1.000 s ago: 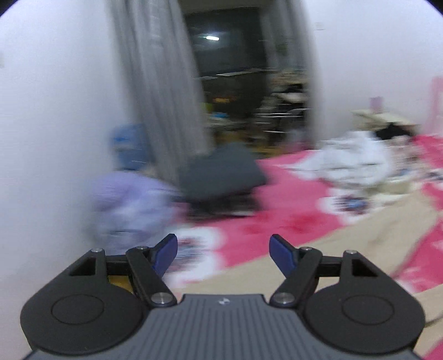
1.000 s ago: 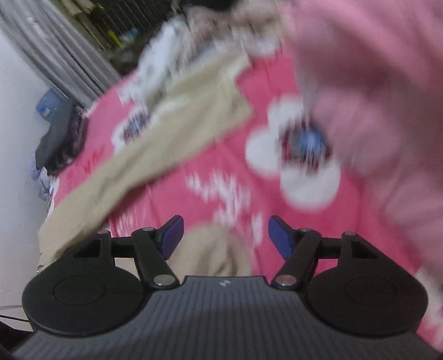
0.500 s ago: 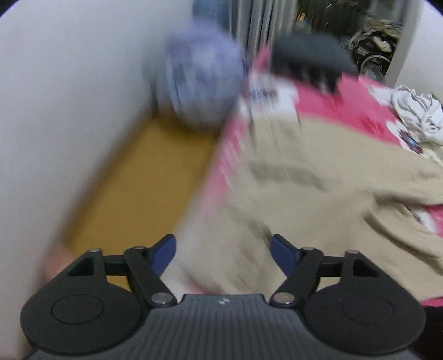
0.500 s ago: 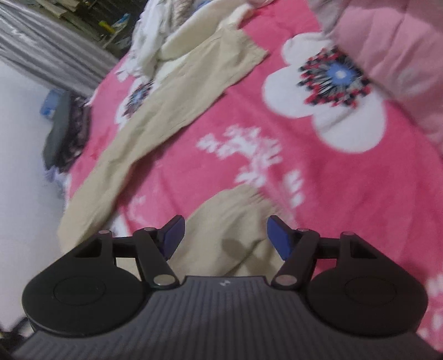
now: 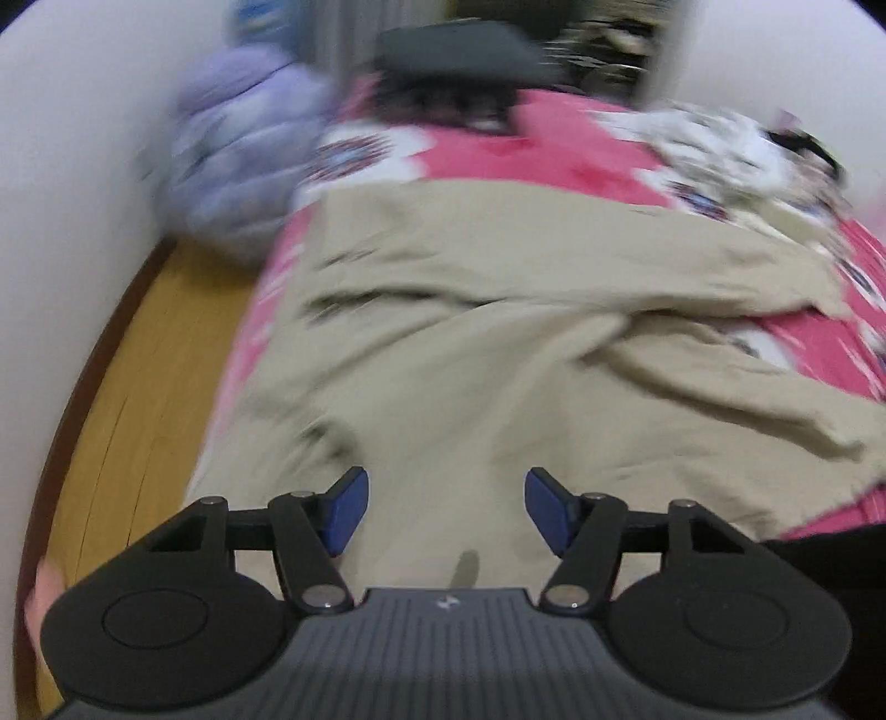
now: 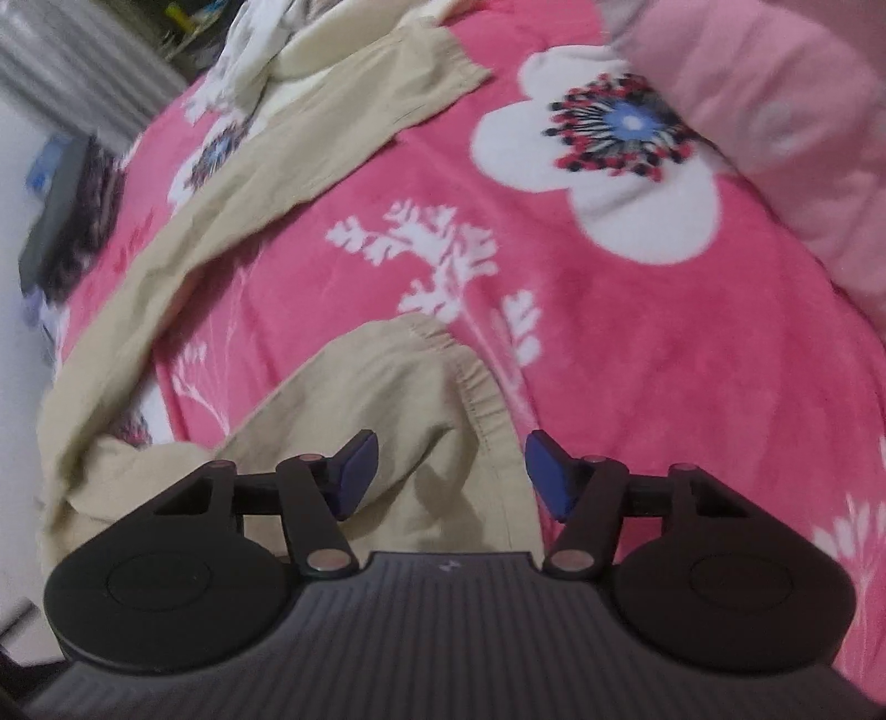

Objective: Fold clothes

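Beige trousers (image 5: 498,310) lie lengthwise across the pink bed (image 6: 637,343), directly under both spread, just-narrowing, empty tongs: left tongs (image 5: 446,509) over the wide end, right tongs (image 6: 451,471) above a gathered cuff.

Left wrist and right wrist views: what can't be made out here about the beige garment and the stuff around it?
- Beige garment: left wrist view is motion-blurred, so seams and edges are unreadable.
- Its near end, right wrist view: cut off behind the right tongs, so contact cannot be told.
- Purple bundle and dark item: too blurred to identify.
- White patterned cloth: cut off by the top edge.
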